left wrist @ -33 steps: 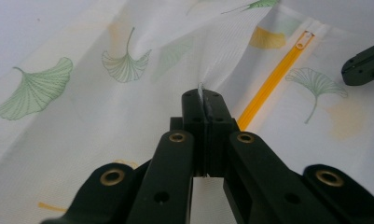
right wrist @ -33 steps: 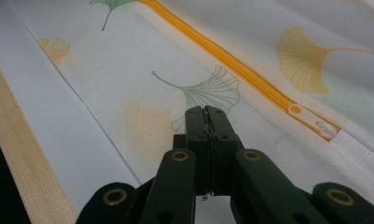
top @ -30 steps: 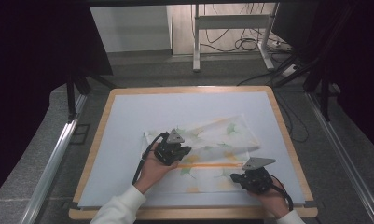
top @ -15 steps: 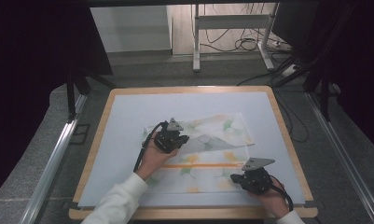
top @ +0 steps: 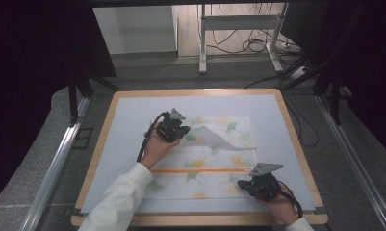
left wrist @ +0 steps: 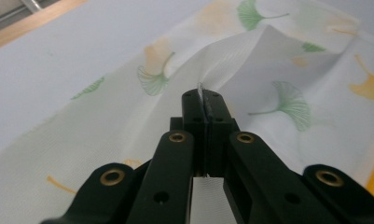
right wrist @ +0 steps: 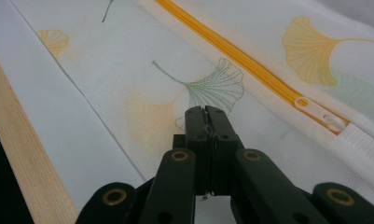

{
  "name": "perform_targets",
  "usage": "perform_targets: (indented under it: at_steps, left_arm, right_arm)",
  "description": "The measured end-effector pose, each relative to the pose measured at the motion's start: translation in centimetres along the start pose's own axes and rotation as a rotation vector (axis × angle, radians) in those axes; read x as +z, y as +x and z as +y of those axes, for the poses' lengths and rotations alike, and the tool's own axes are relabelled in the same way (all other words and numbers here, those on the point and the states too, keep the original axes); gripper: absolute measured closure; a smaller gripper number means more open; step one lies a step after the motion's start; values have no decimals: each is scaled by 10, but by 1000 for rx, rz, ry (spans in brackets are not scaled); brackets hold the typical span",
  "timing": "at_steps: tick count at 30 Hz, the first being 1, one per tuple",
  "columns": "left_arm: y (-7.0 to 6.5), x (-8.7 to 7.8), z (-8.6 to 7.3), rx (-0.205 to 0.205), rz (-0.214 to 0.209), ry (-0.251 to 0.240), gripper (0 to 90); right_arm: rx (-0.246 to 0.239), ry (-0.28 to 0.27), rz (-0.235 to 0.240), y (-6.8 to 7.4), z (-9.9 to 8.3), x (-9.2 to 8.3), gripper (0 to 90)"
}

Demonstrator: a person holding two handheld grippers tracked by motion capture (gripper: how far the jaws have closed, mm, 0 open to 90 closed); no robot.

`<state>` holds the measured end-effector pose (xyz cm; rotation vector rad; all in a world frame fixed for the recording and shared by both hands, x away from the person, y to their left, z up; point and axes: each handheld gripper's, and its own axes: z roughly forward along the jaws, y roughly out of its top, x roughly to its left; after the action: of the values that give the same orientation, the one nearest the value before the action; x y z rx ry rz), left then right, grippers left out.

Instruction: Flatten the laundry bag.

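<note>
Pale blue matting on the wood-edged table (top: 296, 144) lay under a ginkgo-print mesh bag (top: 200, 180). Its left gripper (left wrist: 204, 95) was pinched on a raised fold of the cloth ahead of it; the right gripper (right wrist: 204, 114) was clamped on the near edge, zipper (right wrist: 240, 63) just beyond. Judging by this, folding cleanly needed the right kept anchored while the left carried low and taut
</note>
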<state>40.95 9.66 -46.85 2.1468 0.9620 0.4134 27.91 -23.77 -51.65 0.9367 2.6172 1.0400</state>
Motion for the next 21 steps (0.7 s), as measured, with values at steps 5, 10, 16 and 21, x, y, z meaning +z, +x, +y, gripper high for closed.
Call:
perform_targets:
  at_steps: [5, 10, 16, 21]
  left_arm:
    - [13, 5, 6, 4, 44, 11, 898]
    - [30, 12, 11, -2, 81, 26, 898]
    - [49, 18, 15, -23, 102, 28, 897]
    - [66, 25, 19, -51, 115, 36, 897]
  right_arm:
    - [4, 0, 0, 0, 0, 0, 879]
    - [4, 0, 1, 0, 0, 0, 879]
    - [6, 0, 3, -2, -1, 0, 879]
    - [8, 2, 3, -3, -1, 0, 879]
